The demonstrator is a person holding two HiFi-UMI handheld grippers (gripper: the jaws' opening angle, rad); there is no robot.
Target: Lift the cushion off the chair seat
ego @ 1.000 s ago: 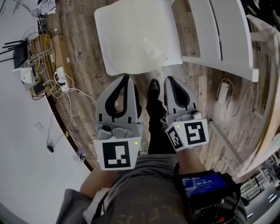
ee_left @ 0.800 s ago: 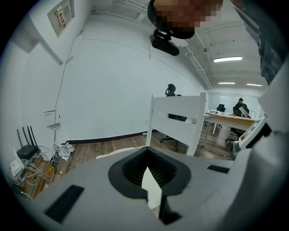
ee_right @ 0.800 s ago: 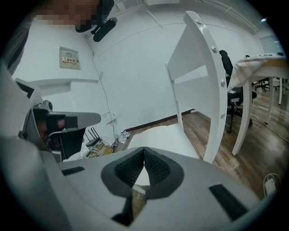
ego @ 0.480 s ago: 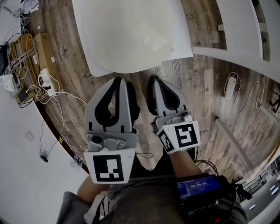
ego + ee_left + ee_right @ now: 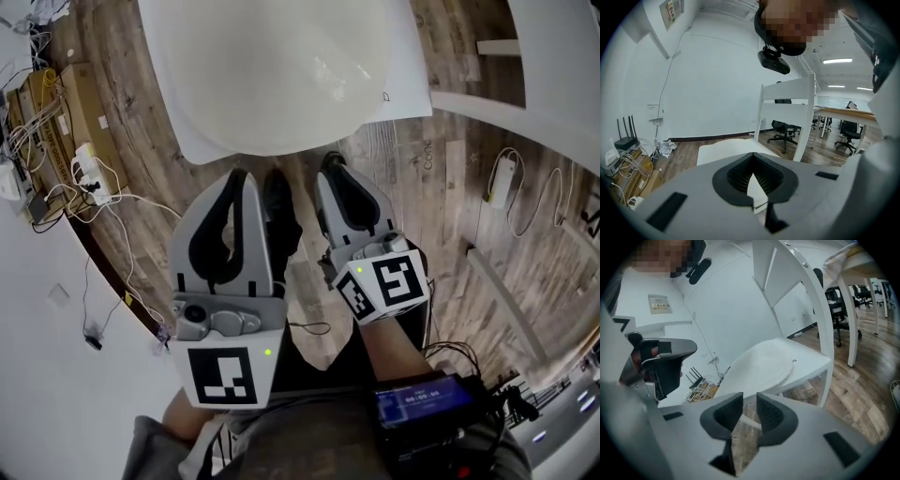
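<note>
1. I am facing the cushion (image 5: 281, 66), which is lying flat on the chair seat (image 5: 405, 101). It is covering most of the seat and leaving only the corners bare.
2. I am holding my left gripper (image 5: 239, 178) clenched, tips meeting, with nothing caught between them.
3. I am opening the jaws of my right gripper (image 5: 331, 171). There is a narrow gap between the pads, and through it I am seeing only the wood floor (image 5: 412, 187).
4. Both sets of jaws are pointing at the seat's front edge and stopping just short of it. The cushion is lying ahead of both tips and is not touching either.
5. The cushion is looking roundish to me, with no clear long axis. Its front rim is running crosswise to both grippers.
6. Neither hand is looking clearly nearer. My left is aiming at the middle of the front edge, my right toward the front right corner.
7. As I am judging it, I am needing wider jaws before sliding onto that front rim.
</note>
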